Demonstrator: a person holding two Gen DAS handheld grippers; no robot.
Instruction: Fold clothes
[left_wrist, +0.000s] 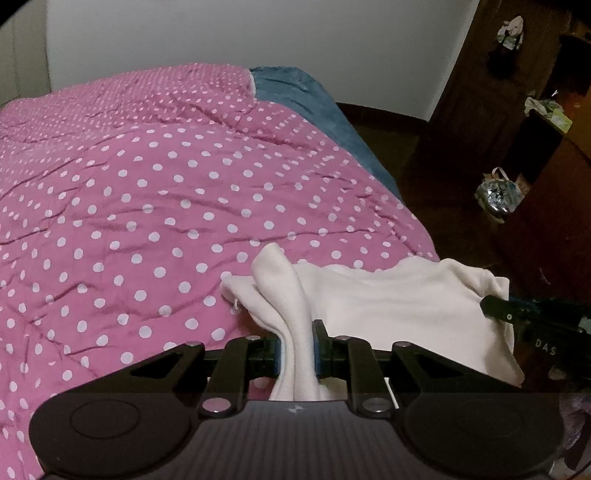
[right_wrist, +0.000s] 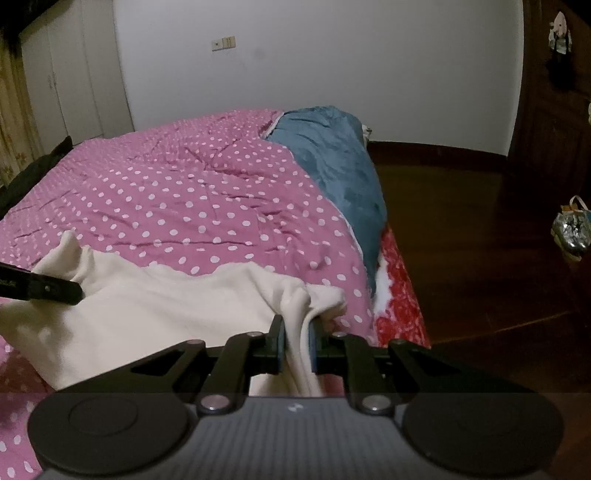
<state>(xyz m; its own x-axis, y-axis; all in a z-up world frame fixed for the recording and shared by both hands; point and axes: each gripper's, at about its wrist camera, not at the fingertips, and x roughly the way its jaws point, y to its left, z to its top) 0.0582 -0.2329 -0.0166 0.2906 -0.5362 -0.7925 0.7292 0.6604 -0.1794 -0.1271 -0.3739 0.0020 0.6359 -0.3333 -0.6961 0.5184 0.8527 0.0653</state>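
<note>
Pink dotted bedspread (left_wrist: 147, 192) w/ 1 cream garment (left_wrist: 399, 295) (2 claws, left claw (left_wrist: 297, 347) & right claw (right_wrist: 295, 345), each clamped on it)

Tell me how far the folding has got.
Done: no fold visible. In hand: left gripper and right gripper each pinch an edge of the cream fleece garment, spread over the pink polka-dot duvet. Left: every fold.

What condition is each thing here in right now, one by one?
Cream garment: unfolded, stretched between both grippers over the bed.
Left gripper: shut on a bunched corner.
Right gripper: shut on the other corner.
Pink dotted duvet: spread, wrinkled.
Blue blanket: rumpled along the bed's edge.
</note>
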